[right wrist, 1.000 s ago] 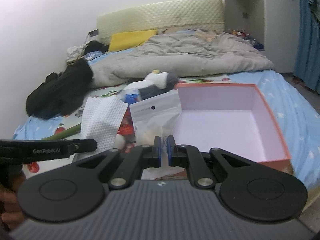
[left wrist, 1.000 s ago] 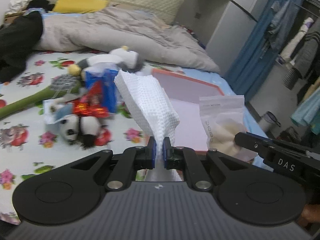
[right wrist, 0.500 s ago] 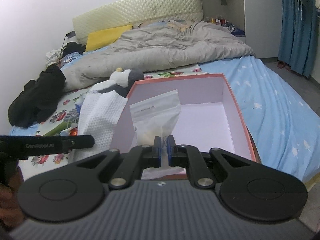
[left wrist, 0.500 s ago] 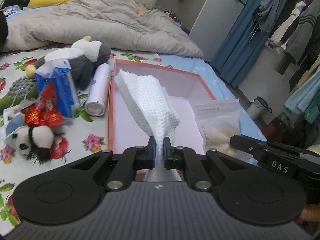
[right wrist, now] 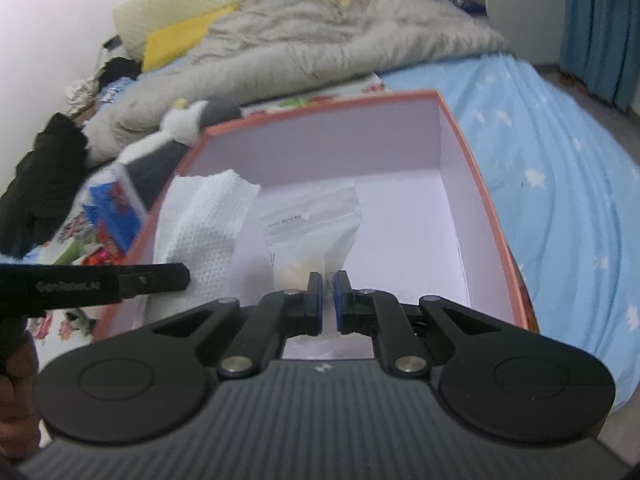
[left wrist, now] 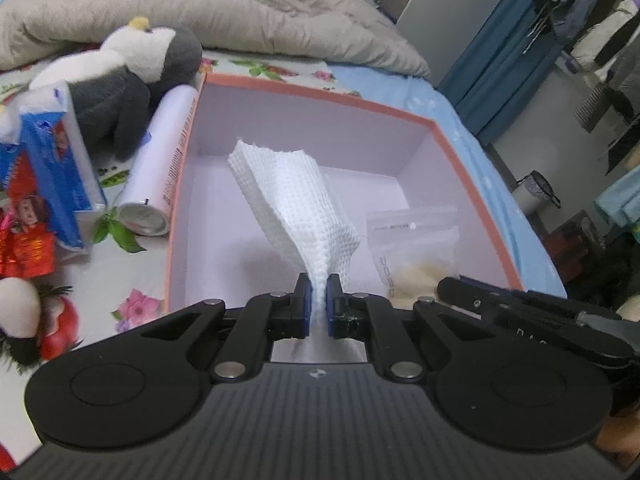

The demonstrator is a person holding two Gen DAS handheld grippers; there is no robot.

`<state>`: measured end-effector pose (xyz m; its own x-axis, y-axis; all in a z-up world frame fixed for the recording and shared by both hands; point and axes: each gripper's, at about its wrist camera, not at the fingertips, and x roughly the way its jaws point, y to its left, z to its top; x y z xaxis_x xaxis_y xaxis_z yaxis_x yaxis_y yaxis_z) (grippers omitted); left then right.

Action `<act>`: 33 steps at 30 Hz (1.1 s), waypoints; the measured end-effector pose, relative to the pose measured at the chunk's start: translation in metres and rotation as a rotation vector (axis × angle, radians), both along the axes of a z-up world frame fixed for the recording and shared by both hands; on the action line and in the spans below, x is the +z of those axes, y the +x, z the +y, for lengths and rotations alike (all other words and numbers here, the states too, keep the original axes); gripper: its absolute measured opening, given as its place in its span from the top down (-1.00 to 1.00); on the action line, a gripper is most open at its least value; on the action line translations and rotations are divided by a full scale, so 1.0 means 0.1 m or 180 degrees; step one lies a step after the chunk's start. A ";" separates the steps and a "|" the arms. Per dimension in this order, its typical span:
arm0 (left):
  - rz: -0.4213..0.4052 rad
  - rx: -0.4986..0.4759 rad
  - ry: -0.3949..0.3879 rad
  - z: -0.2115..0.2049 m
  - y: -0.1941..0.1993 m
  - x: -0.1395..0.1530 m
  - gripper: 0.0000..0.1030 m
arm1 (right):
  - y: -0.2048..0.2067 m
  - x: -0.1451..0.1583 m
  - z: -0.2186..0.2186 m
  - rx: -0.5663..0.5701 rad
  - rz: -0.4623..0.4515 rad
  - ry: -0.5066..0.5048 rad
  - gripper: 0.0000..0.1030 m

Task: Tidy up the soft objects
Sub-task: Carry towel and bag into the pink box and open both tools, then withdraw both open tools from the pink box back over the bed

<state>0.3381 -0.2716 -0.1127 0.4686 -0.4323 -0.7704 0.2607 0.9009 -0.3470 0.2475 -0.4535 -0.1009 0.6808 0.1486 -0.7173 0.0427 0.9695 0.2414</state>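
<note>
Grey quilt (left wrist: 224, 12) heaped across far end of bed; floral sheet (left wrist: 120, 276) under the clutter, blue sheet (right wrist: 560, 184) to the right. Orange-rimmed box (left wrist: 472, 184) with pale lilac inside, open-topped, lying on the bed, filling middle of both views. Plush penguin (left wrist: 120, 72), grey and white, lying just left of box's far corner. Blue tissue pack (left wrist: 52, 168) near it, leaning; white spray can (left wrist: 160, 160) on its side, lying along the box's left wall. Panda toy (left wrist: 20, 316) at left edge, partly cut off.

White waffle-textured cloth (left wrist: 296, 208) hanging above box interior, pinched at its lower end by left gripper (left wrist: 316, 310), pads clenched on the fabric. Clear zip bag (right wrist: 316, 232) with pale contents beside the cloth, to its right, also over box interior; lower edge caught between pads of right gripper (right wrist: 328, 302), narrow gap showing but bag gripped. Cannot tell whether cloth or bag touches box floor.
</note>
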 end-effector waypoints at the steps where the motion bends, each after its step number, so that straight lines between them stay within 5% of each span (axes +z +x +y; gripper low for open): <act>1: 0.0034 -0.0009 -0.0005 -0.02 0.05 -0.05 0.82 | 0.05 -0.06 -0.03 -0.0023 0.0047 0.0038 0.80; 11: 0.0108 -0.0064 0.0052 -0.12 0.28 -0.25 0.78 | 0.26 -0.31 -0.12 -0.0077 0.0278 0.0099 0.73; 13: 0.0091 -0.0058 0.0076 -0.10 0.26 -0.22 0.44 | 0.25 -0.30 -0.13 -0.0103 0.0302 0.0123 0.62; 16: -0.0014 -0.0062 0.0087 -0.06 0.15 -0.10 0.26 | 0.20 -0.23 -0.14 -0.0117 0.0270 0.0187 0.40; 33: -0.0498 -0.0014 -0.0013 0.49 -0.90 0.71 0.25 | -0.70 0.50 0.29 -0.0128 -0.0228 0.0140 0.40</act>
